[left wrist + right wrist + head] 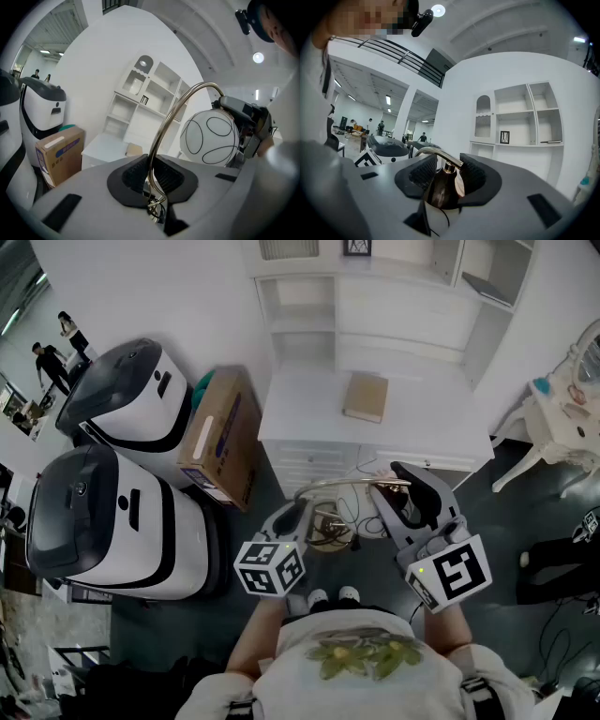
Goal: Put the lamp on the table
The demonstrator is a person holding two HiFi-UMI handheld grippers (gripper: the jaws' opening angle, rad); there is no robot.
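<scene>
Left gripper (151,176): jaws are set narrow and clamped on the thin brass stem of the lamp (210,137). The lamp is held between the two grippers, in front of the white bench (309,409) and not yet over it. Pick-up is judged done; carrying forward and setting down are left. The stem is kept roughly upright, its arch run left to right along the bench front, with the globe at the right end. Right gripper (443,176): jaws are set wide, closed about the brass cap above the globe.
</scene>
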